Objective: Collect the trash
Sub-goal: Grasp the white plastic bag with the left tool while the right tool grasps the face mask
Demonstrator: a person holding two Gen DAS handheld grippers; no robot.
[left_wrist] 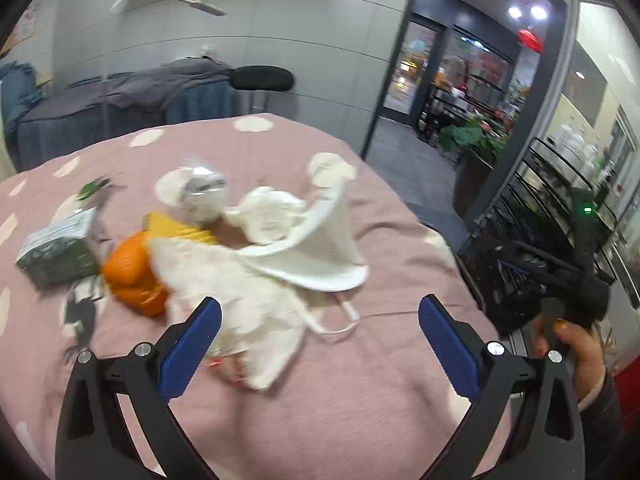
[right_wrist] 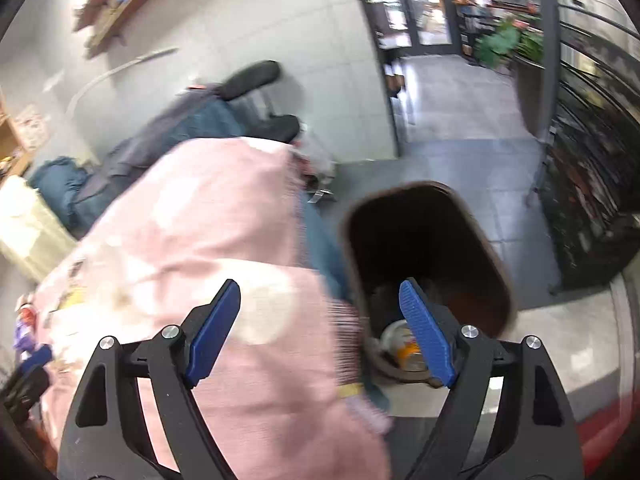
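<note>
On the pink spotted tablecloth (left_wrist: 280, 420) lies a heap of trash: white crumpled tissues and a white face mask (left_wrist: 312, 248), orange peel (left_wrist: 132, 272), a yellow wrapper (left_wrist: 180, 230), a crumpled clear plastic bag (left_wrist: 204, 192) and a green packet (left_wrist: 56, 248). My left gripper (left_wrist: 320, 340) is open and empty, just in front of the tissues. My right gripper (right_wrist: 320, 328) is open and empty, above the table's edge and the dark brown trash bin (right_wrist: 496, 264), which has some trash at its bottom (right_wrist: 404, 346).
The bin stands on the floor beside the table's right edge. A chair with blue and grey cloth (left_wrist: 132, 96) stands behind the table. Black wire racks (left_wrist: 560, 200) are on the right. My right hand and its gripper's body (left_wrist: 576, 320) show in the left wrist view.
</note>
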